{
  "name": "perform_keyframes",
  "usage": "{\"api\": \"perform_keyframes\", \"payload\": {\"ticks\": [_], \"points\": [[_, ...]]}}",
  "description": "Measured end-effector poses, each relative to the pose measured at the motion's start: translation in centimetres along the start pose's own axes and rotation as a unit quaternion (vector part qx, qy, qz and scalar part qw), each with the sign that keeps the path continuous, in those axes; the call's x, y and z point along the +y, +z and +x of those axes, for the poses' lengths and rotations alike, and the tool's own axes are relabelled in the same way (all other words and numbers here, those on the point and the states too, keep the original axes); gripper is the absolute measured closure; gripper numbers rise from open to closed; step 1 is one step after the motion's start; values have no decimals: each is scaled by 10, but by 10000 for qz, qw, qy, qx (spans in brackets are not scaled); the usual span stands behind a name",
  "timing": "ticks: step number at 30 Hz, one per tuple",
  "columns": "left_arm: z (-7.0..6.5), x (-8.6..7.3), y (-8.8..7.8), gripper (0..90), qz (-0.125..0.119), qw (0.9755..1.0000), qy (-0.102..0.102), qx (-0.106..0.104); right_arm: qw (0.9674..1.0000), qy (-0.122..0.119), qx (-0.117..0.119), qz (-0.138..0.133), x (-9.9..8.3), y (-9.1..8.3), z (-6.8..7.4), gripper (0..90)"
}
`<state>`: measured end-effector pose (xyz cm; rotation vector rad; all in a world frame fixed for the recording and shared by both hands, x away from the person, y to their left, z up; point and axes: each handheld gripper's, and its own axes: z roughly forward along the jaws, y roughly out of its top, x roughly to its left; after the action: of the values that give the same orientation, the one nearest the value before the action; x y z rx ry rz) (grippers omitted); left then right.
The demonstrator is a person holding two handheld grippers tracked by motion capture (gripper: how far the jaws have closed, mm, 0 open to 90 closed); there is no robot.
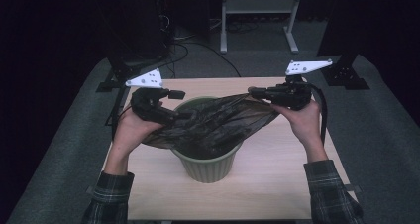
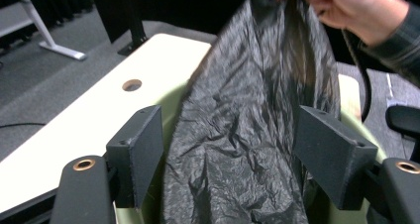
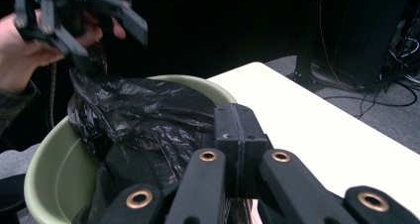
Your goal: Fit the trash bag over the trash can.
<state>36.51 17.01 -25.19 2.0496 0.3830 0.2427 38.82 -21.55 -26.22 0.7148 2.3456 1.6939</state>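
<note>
In the high view, the left tongs (image 1: 174, 112) are at the left of the frame, at the left rim of the green ribbed bin (image 1: 208, 167). In the left gripper view its jaws stand wide apart, with the black bin bag (image 2: 237, 149) between them, but the pads do not press on it. The bin stands in the middle of the frame on the pale wooden surface (image 1: 277, 184). The bag is stretched across the mouth of the bin, from the left rim up to the right. At the right of the frame, the right tongs (image 1: 253, 92) are closed tight on the right edge of the bag; in the right gripper view the two pads (image 3: 240, 149) meet, with the bag (image 3: 143, 120) hanging into the bin (image 3: 54, 169).
</note>
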Motion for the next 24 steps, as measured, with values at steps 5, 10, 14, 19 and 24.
{"api": "perform_keyframes", "payload": {"ticks": [5,10,14,19,24], "points": [[-4,-10,14,228,205,9998,27,-21,10000,5,-31,14,2,3,0,898],[-7,-15,21,214,328,9994,74,41,10000,1,-45,27,4,5,-1,899],[-9,-19,22,214,364,9993,64,14,9999,33,-110,20,4,5,-2,899],[-13,-23,23,205,504,9984,146,194,9999,53,-136,21,5,5,-4,899],[-5,-26,17,417,332,9993,-27,178,9999,27,-137,47,5,6,-2,899]]}}
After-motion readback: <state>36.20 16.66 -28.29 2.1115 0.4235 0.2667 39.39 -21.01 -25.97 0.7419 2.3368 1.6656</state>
